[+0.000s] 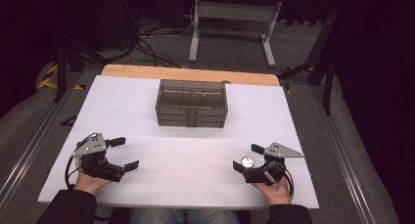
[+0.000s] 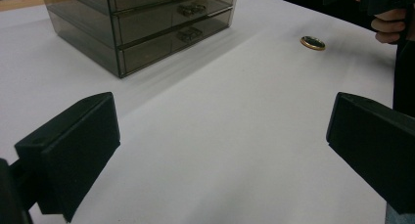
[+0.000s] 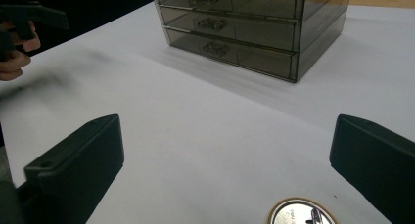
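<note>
Tongs on the right stand spread wide with nothing pinched, and the small round metal disc lies flat on the white surface right in the gap between their two jaws. In the right gripper view the disc sits at the bottom edge of the frame, between the jaws and nearer the right-hand one. Being round, it has no long axis to line up with. Left tongs, also spread and empty, are well apart from it at lower left of the high view. Farther up the frame stands the smoky drawer box, drawers shut.
</note>
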Demonstrator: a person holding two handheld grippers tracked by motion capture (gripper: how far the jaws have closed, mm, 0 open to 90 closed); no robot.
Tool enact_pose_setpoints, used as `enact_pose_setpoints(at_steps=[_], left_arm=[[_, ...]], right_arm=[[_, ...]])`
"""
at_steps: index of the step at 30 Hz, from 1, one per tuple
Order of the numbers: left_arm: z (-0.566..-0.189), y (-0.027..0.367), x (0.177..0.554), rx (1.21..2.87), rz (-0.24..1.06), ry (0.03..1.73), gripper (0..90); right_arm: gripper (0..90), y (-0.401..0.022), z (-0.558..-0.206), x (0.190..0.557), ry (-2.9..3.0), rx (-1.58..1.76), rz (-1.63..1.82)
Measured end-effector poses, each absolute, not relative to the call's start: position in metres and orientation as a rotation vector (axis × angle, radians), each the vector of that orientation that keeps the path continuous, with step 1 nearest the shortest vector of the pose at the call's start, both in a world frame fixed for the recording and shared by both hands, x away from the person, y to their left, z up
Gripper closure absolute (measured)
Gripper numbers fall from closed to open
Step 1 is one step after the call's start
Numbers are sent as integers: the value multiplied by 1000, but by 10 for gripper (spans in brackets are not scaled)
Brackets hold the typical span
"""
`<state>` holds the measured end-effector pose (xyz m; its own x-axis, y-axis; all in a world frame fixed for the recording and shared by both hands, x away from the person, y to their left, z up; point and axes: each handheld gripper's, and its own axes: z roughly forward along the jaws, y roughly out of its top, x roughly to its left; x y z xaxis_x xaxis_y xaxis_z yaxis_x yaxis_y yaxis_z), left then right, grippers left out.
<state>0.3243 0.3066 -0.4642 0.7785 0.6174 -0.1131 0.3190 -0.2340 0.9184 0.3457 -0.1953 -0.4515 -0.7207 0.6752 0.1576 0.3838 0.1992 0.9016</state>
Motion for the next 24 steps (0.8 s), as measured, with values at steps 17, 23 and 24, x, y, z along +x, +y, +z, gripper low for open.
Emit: enact_pose_setpoints(at_steps=[17, 23, 24], left_arm=[[-465, 305, 323, 1854, 330, 717, 3], [-465, 304, 321, 1853, 327, 717, 3], [-465, 304, 321, 1853, 327, 717, 3]], right_arm=[[0, -194, -452, 349, 2207, 1001, 1534], [0, -193, -451, 349, 2210, 993, 1531], [0, -193, -451, 349, 2210, 993, 1531]])
